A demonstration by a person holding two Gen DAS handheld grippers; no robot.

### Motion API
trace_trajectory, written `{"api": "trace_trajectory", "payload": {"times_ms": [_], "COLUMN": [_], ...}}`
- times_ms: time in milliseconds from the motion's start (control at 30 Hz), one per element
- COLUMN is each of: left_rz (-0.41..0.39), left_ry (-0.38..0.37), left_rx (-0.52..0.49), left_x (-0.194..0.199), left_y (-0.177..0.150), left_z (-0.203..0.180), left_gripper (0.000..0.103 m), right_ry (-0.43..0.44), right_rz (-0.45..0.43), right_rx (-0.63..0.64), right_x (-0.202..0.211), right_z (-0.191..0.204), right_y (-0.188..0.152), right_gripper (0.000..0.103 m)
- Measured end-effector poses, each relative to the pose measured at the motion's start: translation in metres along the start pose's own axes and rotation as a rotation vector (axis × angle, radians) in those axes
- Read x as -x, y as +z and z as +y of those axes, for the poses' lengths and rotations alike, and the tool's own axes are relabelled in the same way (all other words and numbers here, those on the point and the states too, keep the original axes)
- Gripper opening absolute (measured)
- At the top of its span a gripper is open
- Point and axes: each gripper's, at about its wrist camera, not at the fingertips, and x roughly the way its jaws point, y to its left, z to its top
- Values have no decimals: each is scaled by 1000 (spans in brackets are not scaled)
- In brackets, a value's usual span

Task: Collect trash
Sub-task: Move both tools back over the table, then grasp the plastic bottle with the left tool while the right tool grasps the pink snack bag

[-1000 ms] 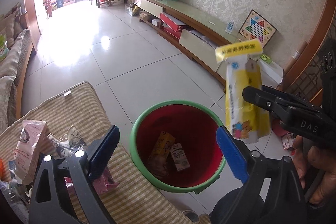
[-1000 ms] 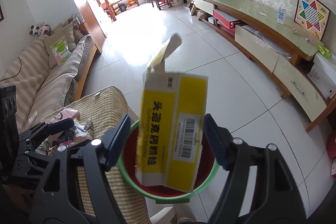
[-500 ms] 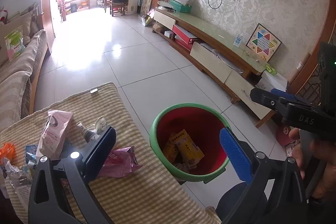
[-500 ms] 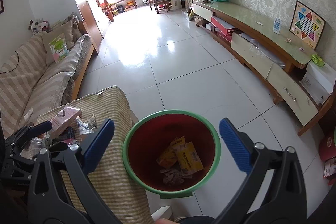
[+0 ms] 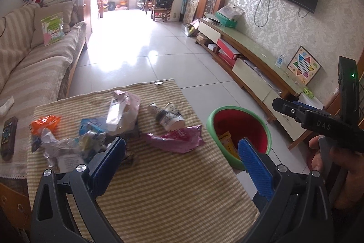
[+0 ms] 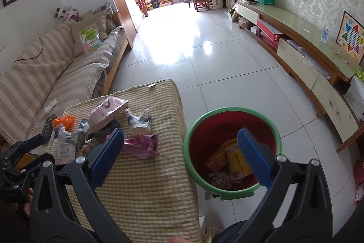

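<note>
A red bin with a green rim point(image 5: 268, 126) point(image 6: 188, 129) stands on the floor beside the striped table point(image 5: 159, 186) point(image 6: 145, 197). Yellow boxes point(image 6: 236, 158) and crumpled paper lie in it. On the table lie a pink wrapper point(image 5: 177, 140) point(image 6: 143, 145), a tipped paper cup point(image 5: 168, 117) point(image 6: 138, 122), a pink-white bag point(image 5: 118, 111) point(image 6: 107, 111), an orange wrapper point(image 5: 44, 122) and crumpled packaging point(image 5: 68, 147). My left gripper point(image 5: 182, 152) hangs open and empty over the table's near right part. My right gripper point(image 6: 179, 145) is open and empty between table edge and bin.
A striped sofa point(image 6: 45, 74) runs along the left. A low TV cabinet point(image 6: 307, 47) lines the right wall. A phone point(image 5: 8, 136) rests on the sofa arm left of the table. White tiled floor point(image 6: 204, 49) stretches beyond. A person's hand point(image 5: 336, 165) holds the right gripper.
The yellow box left the right gripper and now lies in the bin. Both grippers opened wide and swung left, from over the bin toward the table.
</note>
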Motion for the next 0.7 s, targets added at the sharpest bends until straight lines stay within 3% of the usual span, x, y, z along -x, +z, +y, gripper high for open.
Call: {"api": "trace_trajectory", "payload": {"times_ms": [300,700], "left_rz": [6,73], "left_ry": [98,158], "left_rx": [159,279], "left_x": [36,17], "left_y": [-42,-88], "left_z": [88,153], "left_gripper": [95,95], "right_ry": [59,79], "right_rz": [53,112], "right_rx": [118,249], "right_x": [-16,-43], "right_z": [72,129], "right_y": [-21,-45], "right_gripper": [98,98]}}
